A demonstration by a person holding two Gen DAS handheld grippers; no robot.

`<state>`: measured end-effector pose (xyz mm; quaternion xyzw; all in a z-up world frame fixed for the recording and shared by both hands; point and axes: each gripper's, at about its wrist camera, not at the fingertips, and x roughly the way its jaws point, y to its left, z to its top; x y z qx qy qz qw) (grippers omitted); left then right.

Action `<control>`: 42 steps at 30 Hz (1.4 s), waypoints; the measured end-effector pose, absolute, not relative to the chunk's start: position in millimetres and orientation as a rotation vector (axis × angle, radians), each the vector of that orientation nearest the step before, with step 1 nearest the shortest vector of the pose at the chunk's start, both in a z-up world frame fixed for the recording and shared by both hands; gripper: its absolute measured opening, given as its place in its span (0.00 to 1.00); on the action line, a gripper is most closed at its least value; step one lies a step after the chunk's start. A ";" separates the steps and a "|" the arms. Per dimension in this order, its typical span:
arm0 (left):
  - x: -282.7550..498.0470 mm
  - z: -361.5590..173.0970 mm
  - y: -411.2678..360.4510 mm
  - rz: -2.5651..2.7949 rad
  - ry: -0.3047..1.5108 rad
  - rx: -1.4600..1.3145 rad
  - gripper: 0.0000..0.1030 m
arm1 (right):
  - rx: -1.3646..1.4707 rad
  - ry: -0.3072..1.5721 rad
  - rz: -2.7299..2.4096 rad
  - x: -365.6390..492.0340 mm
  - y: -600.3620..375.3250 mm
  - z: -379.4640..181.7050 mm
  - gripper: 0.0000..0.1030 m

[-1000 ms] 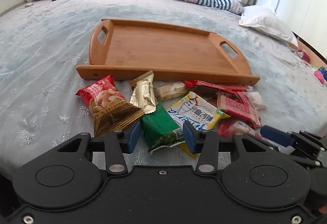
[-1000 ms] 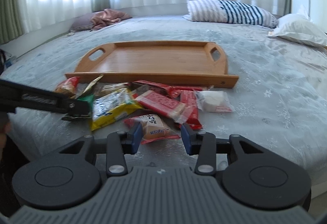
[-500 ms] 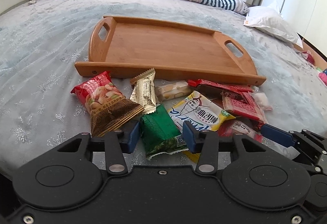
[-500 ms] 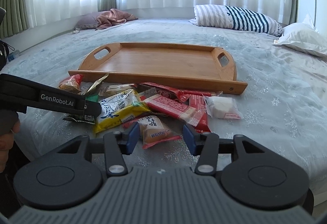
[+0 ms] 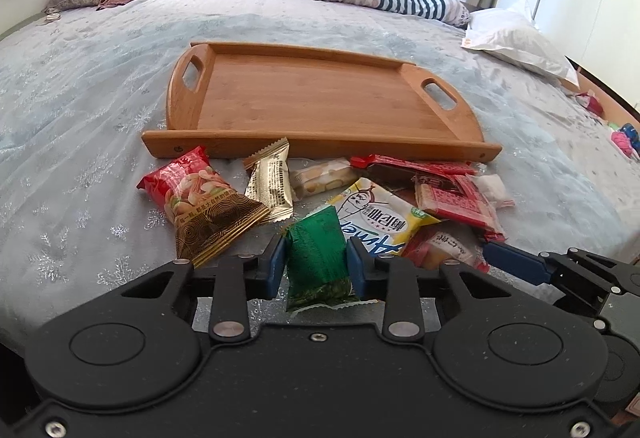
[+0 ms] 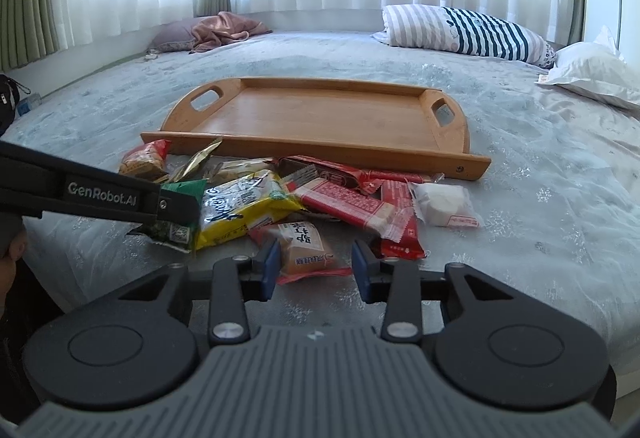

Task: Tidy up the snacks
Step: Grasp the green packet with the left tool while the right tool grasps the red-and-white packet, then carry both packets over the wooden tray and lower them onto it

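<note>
- The green packet (image 5: 318, 258) is clamped between the pads of the left gripper (image 5: 316, 266), whose jaws have just been closing, near the bed's (image 5: 80, 86) front edge.
- The orange-bun packet (image 6: 306, 248) is bracketed by the right gripper (image 6: 314, 264), jaws just narrowed; contact cannot be told.
- The wooden tray (image 5: 320, 146) is seen behind the snacks.

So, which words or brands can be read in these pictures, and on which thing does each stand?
"GenRobot.AI": black left gripper, on its side.
"Amer...", partly covered: yellow snack packet.
Chinese print on the gold sachet, red peanut bag and orange cake wrapper: too small to read.
</note>
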<state>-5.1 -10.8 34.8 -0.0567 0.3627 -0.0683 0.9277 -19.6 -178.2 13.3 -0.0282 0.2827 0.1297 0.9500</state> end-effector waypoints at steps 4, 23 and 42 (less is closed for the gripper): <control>-6.8 38.2 -10.3 -0.147 0.737 -0.120 0.30 | -0.072 0.563 0.260 -24.9 -175.6 15.8 0.40; -7.7 40.4 -9.9 -0.155 0.737 -0.115 0.30 | -0.125 0.566 0.304 -10.7 -166.7 11.6 0.57; -3.8 40.8 -9.8 -0.168 0.740 -0.125 0.30 | -0.046 0.586 0.322 -11.8 -171.9 15.0 0.31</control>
